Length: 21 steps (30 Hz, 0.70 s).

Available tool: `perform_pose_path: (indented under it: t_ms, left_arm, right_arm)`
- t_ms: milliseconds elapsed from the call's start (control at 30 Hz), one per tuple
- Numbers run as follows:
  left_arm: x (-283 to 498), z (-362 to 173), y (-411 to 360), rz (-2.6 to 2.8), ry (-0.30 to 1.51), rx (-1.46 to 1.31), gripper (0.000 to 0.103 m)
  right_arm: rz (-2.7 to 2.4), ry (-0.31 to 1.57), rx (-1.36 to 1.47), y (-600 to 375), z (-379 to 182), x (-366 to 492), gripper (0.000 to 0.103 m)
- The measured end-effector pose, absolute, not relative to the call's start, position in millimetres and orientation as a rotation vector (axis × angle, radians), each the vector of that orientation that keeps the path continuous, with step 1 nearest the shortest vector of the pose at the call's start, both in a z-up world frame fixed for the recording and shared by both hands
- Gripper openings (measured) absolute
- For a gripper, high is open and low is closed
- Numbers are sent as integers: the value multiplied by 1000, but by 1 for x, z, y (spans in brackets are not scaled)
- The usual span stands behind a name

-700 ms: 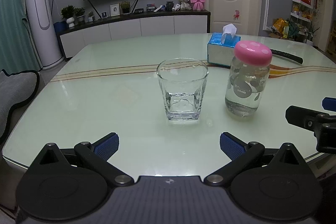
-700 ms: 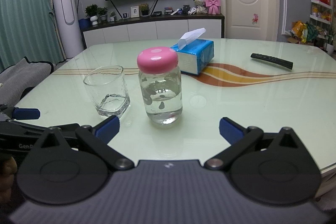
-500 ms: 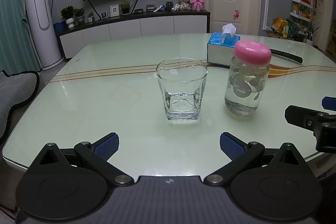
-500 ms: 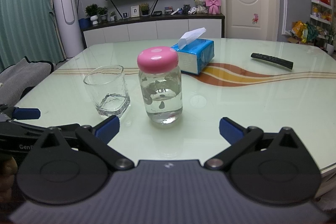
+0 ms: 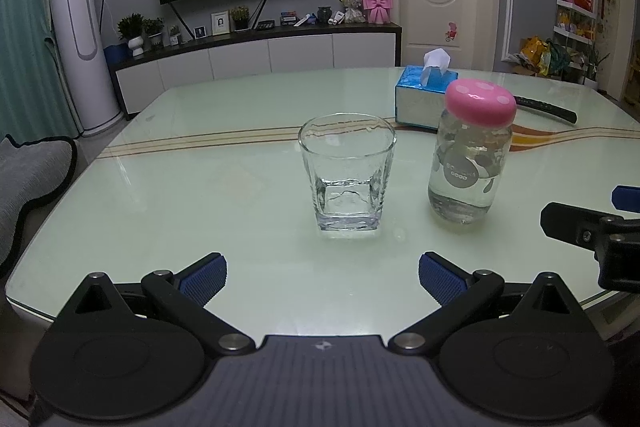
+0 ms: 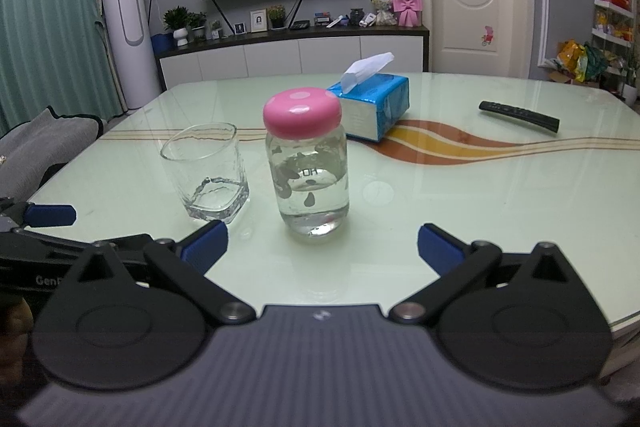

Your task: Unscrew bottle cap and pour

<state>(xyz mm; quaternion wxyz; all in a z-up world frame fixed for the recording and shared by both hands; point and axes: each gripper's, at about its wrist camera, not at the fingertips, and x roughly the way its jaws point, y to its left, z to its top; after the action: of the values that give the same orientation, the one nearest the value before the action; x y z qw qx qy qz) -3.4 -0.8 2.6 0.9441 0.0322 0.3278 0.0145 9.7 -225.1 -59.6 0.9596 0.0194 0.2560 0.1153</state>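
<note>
The left gripper point(image 5: 322, 269) has its jaws wide apart and holds nothing; it hangs low over the near edge of the bench point(image 5: 192, 195). In the left wrist view the glass tumbler point(image 5: 347, 171) stands straight in front of it, near but not touched. The bottle point(image 5: 470, 155) with the pink cap point(image 5: 481, 103) stands just beside the tumbler, on its right, upright and closed. On the bottle I can read "GOOD" in a grey round mark; the smaller line above it is too blurred. Compared with half a second ago almost nothing has changed here, so I judge that the approach has not really begun.

In the right wrist view the right gripper point(image 6: 322, 241) is also spread open and empty. The bottle point(image 6: 307, 171) is directly ahead between its fingers' lines, apart from them, and the letters "OH" show on it, seemingly print seen through the glass from behind. On the left gripper's body, at the left edge, "Gen" is readable. A blue tissue box point(image 6: 374, 107) and a remote control point(image 6: 519, 117) lie farther back. This view too matches the earlier one, so the cap is still to be unscrewed.
</note>
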Motion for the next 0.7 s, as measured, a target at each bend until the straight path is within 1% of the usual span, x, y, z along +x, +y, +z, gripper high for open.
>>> perform_pose_path:
  t_ms: [700]
  left_arm:
    - [-12, 18, 4, 15, 630, 32, 103]
  right_arm:
    - [234, 528, 29, -224, -63, 12, 103]
